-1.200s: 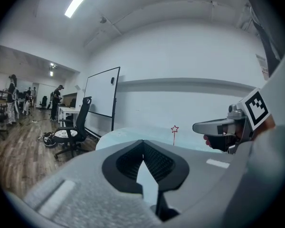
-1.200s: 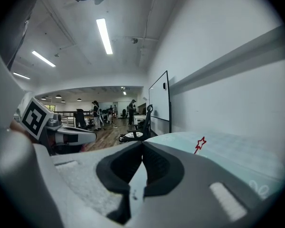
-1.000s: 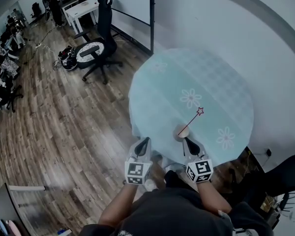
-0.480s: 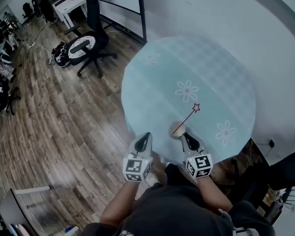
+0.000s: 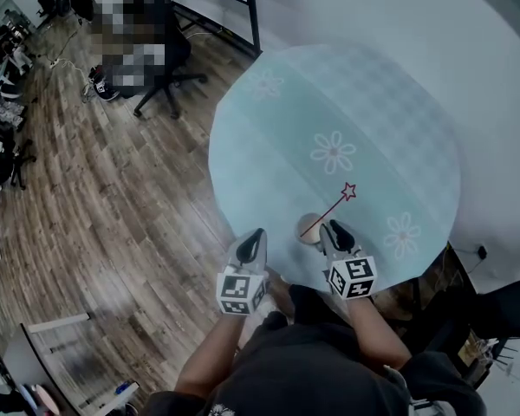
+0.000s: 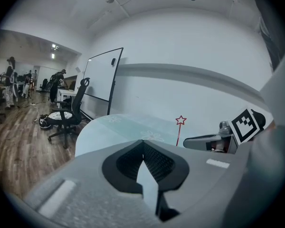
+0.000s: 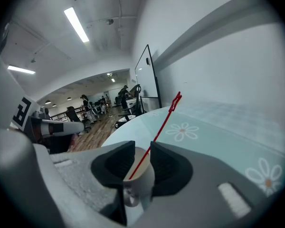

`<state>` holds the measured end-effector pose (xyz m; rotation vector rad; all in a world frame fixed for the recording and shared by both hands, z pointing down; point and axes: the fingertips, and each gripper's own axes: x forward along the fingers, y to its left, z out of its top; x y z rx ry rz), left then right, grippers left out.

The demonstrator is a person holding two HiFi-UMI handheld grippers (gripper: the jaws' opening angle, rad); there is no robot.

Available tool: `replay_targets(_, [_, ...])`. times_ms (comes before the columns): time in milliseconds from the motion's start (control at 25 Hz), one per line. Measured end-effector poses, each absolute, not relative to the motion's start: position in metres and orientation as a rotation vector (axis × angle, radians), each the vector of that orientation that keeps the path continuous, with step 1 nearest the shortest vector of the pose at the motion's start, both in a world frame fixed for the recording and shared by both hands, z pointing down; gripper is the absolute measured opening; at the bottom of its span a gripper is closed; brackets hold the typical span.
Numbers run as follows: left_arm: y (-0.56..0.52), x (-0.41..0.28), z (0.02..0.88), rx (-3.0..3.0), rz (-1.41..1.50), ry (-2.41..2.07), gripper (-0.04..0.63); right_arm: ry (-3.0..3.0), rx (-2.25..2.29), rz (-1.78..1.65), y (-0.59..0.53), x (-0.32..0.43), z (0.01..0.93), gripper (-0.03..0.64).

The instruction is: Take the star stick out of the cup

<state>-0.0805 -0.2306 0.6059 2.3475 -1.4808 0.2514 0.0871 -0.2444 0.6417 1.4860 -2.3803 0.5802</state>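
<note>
And the right tongs (image 7: 142, 146) are opening, jaws spreading either side of the cup (image 7: 138, 177), which sits squarely between them. The pads are close alongside it but not pinching. The star stick (image 7: 162, 120) stands in that cup, thin and red, leaning up and away over the table (image 7: 218, 141) with its star at the top. Over to the left tongs (image 6: 143, 145): clenched, tips together, nothing between them, hovering at the table's near edge beside the right pair. The cup rests on the pale blue cloth near that edge, with white flowers (image 5: 334, 152) printed further out. Beyond are the wooden floor (image 5: 113, 215) and an office chair (image 6: 69, 118).
</note>
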Motion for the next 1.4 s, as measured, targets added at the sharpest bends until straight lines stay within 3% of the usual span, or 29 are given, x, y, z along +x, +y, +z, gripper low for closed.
replay_targets(800, [-0.25,-0.067,0.626,2.299,0.314,-1.472,0.005,-2.431,1.407,0.76,-0.276,0.094,0.659,0.104])
replay_targets(960, [-0.248,-0.062,0.627,2.287,0.321,-1.469,0.005,-2.44,1.413,0.749,-0.278,0.095,0.657,0.053])
replay_targets(1400, [-0.242,-0.062,0.622,2.284,0.3,-1.479,0.005,-2.506,1.398,0.699,-0.277,0.08,0.642,0.026])
